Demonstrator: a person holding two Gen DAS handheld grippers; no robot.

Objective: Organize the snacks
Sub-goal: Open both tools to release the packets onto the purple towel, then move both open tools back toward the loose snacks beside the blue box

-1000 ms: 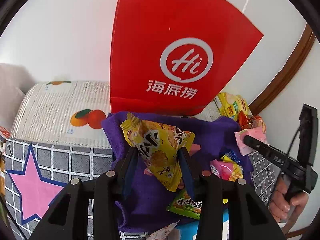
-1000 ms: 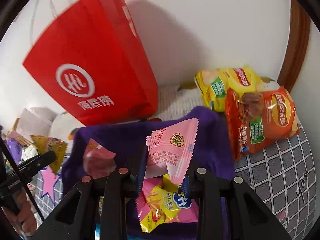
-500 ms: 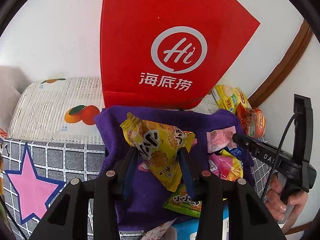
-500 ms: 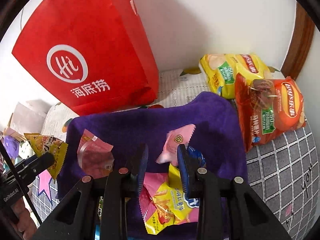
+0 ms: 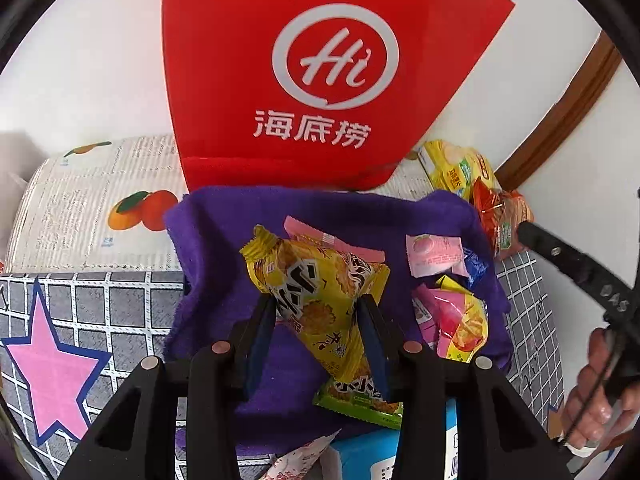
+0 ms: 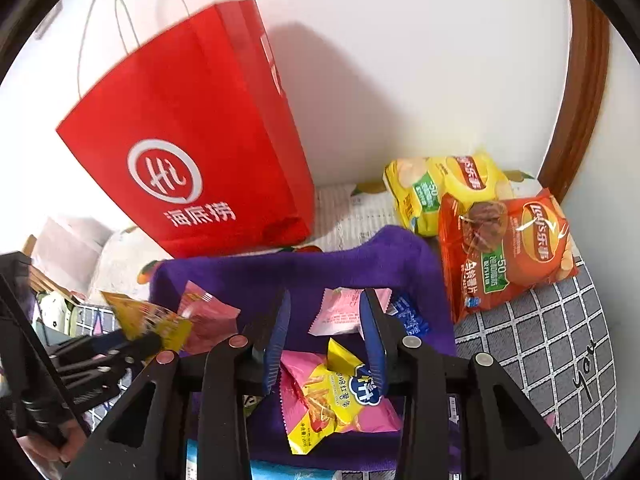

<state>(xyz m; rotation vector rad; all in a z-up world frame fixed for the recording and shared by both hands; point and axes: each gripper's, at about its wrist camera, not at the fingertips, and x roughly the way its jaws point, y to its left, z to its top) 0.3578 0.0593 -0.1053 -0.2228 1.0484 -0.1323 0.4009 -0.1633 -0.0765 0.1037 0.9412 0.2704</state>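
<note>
A white wall backs the grid-patterned cover, where a purple cloth [image 6: 256, 276] lies before the red paper bag [image 5: 320, 72]. The right gripper [image 6: 325, 334] has released the pink sachet [image 6: 346, 310], which now lies flat on the cloth; its jaws are opening, empty. The left gripper [image 5: 317, 334] clamps a yellow biscuit packet [image 5: 320, 292] above the cloth. 1 item placed; free cloth remains at left, clutter at right.
</note>
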